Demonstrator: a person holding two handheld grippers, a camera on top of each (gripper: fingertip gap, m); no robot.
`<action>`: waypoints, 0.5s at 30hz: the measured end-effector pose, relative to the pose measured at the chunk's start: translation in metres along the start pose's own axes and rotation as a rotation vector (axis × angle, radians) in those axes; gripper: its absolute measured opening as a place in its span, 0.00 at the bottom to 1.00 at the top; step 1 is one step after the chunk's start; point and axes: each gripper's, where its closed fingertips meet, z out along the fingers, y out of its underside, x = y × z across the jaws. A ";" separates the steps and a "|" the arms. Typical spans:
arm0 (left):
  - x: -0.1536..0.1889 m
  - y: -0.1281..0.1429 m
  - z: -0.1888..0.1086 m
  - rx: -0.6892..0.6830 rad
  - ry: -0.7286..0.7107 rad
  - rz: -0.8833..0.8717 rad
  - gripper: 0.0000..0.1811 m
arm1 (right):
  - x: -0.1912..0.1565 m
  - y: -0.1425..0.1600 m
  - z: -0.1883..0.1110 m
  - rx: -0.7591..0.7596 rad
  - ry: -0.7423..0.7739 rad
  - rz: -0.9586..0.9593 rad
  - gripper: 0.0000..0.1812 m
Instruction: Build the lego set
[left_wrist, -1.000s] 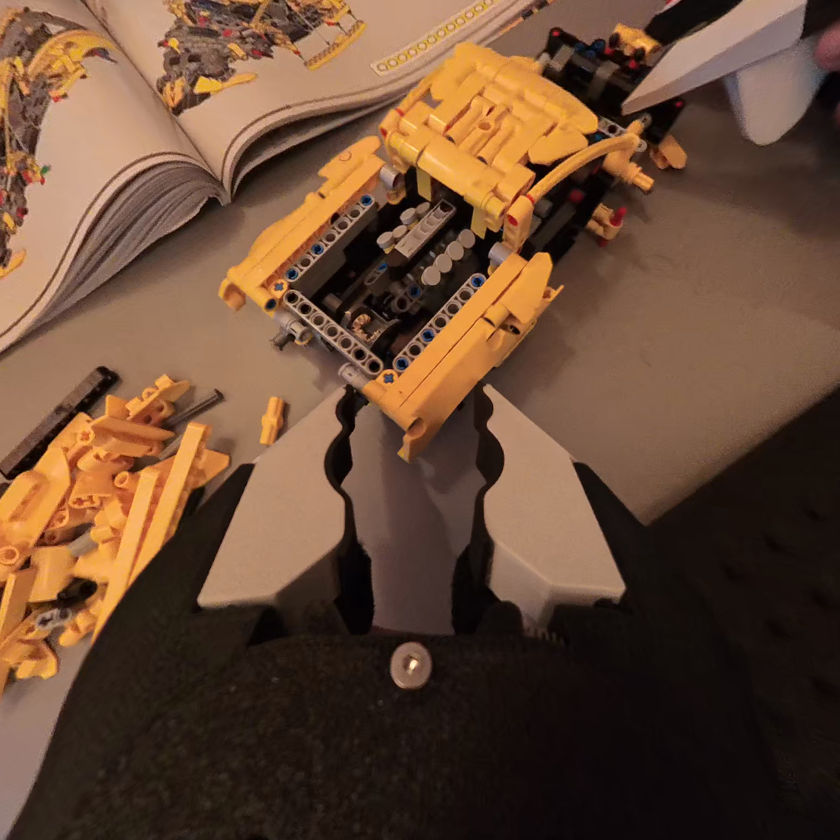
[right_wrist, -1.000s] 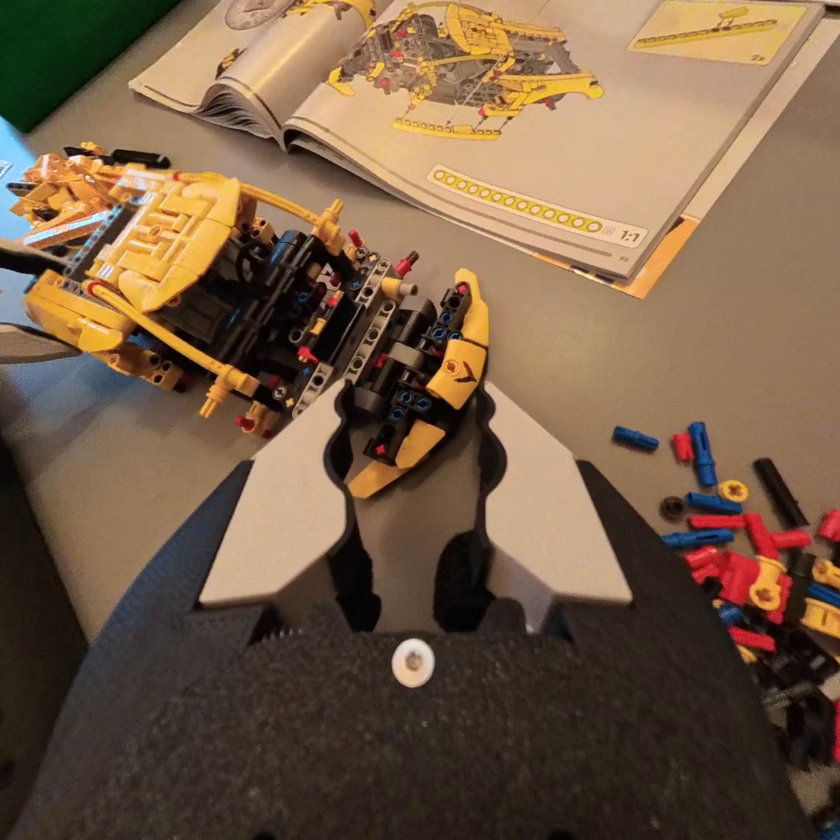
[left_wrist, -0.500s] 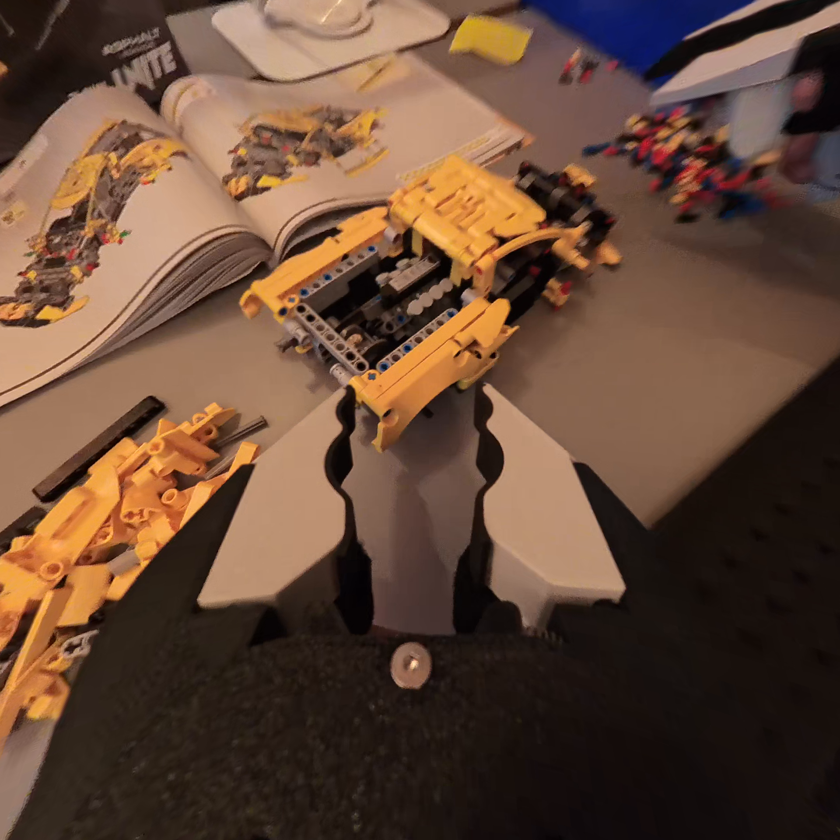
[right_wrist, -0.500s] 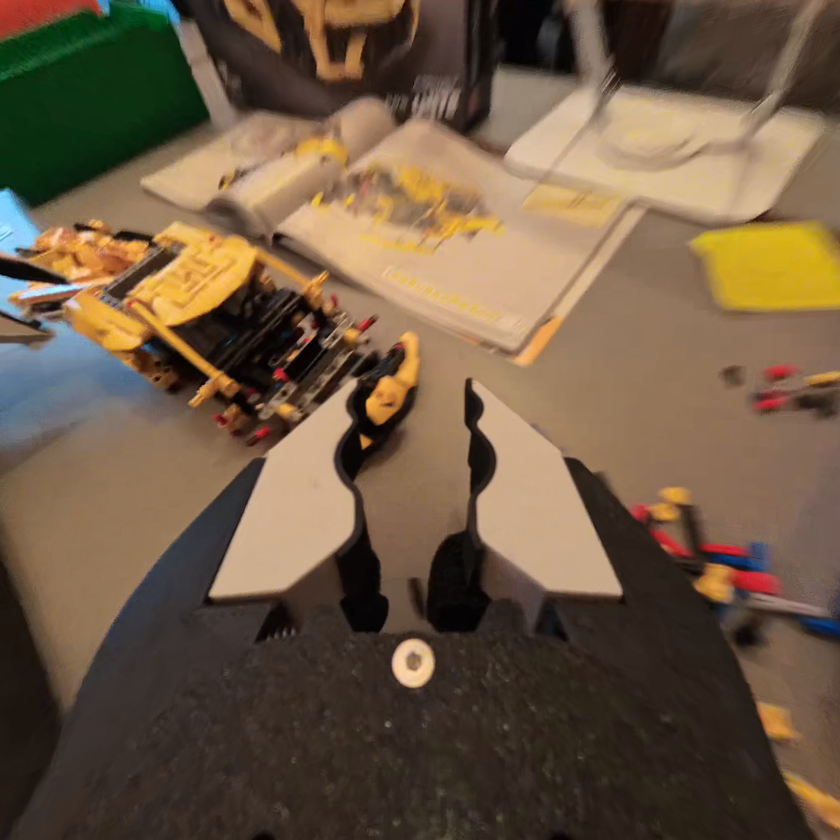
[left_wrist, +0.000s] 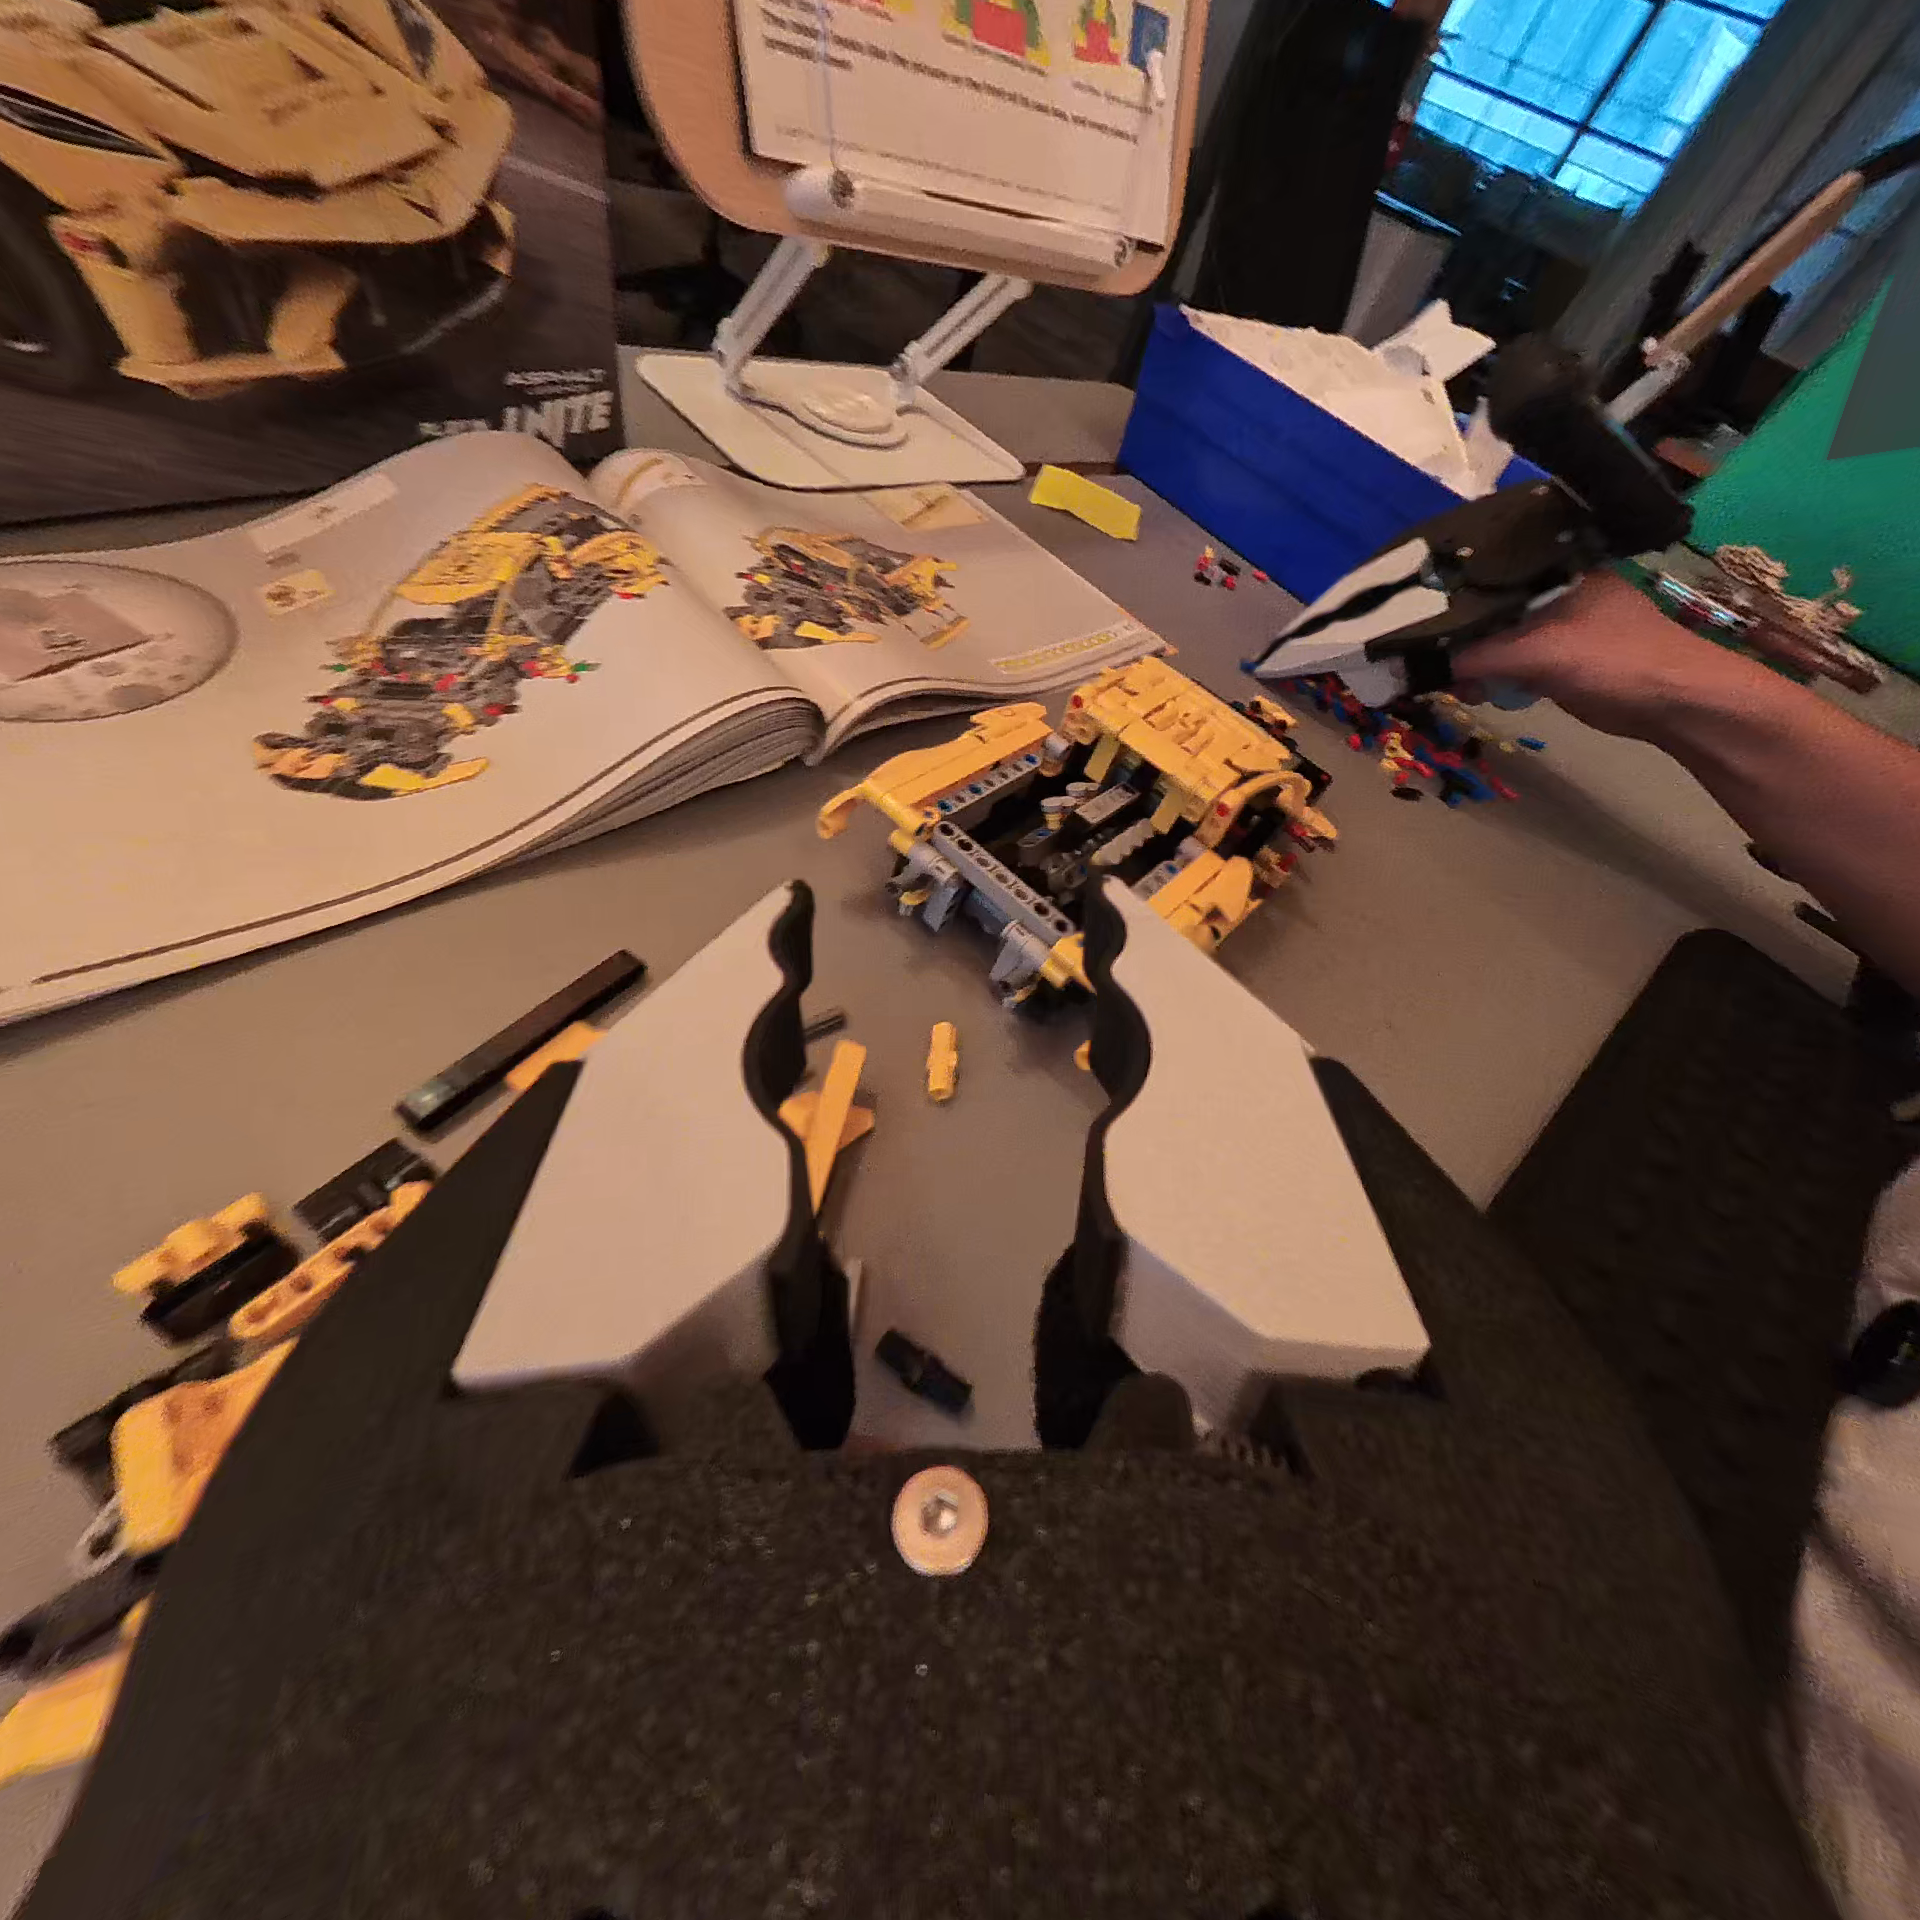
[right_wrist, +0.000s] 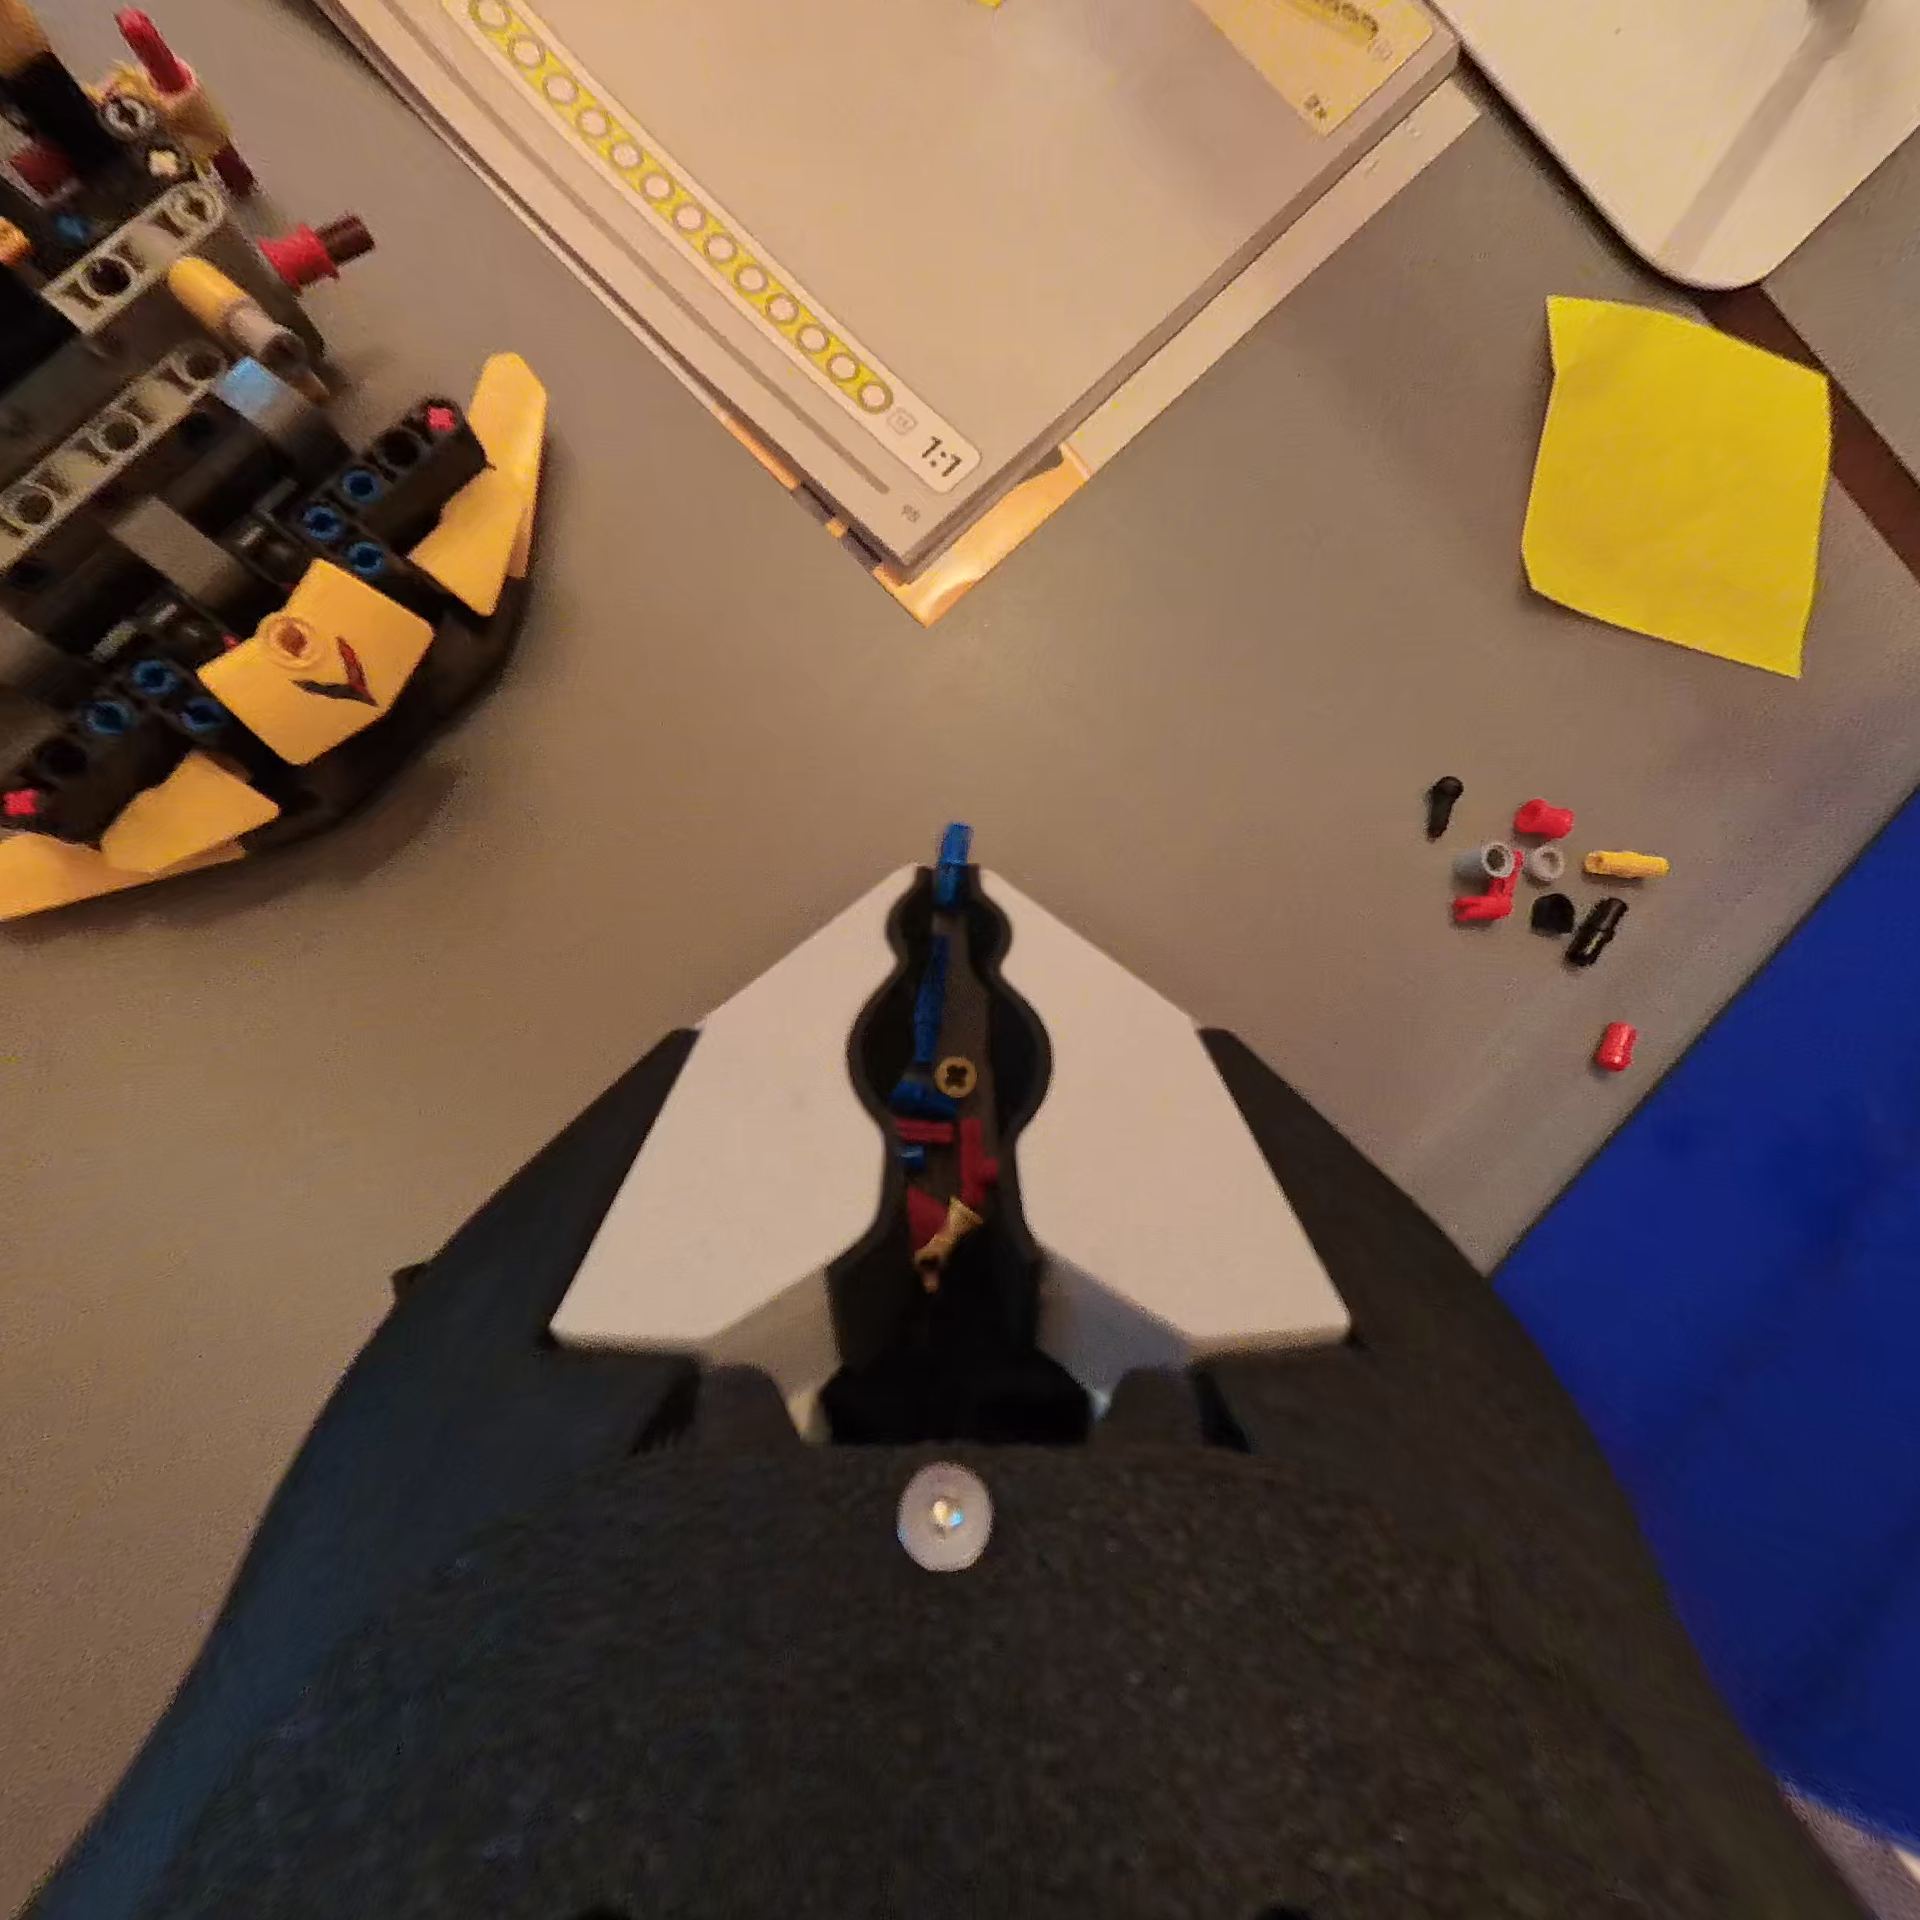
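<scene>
Right wrist view shows my right gripper (right_wrist: 951, 868) pinched on a blue pin (right_wrist: 952, 847), light, stiff, slippery, gripped mid-shaft; left gripper (left_wrist: 940, 914) hangs wide near the fragile yellow model (left_wrist: 1101, 800) on the table (left_wrist: 1455, 935)

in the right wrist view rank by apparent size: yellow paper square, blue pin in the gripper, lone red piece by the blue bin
1. Yellow paper square, clearly largest.
2. Blue pin, only its tip showing past the shut right gripper.
3. Lone red piece, close to the pin's visible tip; the pin sits nearer the camera, so this order is unsure.
</scene>
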 end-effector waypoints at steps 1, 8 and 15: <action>-0.004 0.000 -0.005 0.012 -0.030 0.000 0.29 | 0.001 -0.001 0.001 0.006 -0.001 0.001 0.02; -0.017 -0.010 -0.027 0.125 -0.169 -0.026 0.29 | 0.031 0.008 -0.031 -0.032 0.066 0.069 0.02; -0.025 -0.012 -0.014 0.101 -0.223 0.030 0.29 | 0.049 0.076 -0.081 -0.066 0.192 0.194 0.02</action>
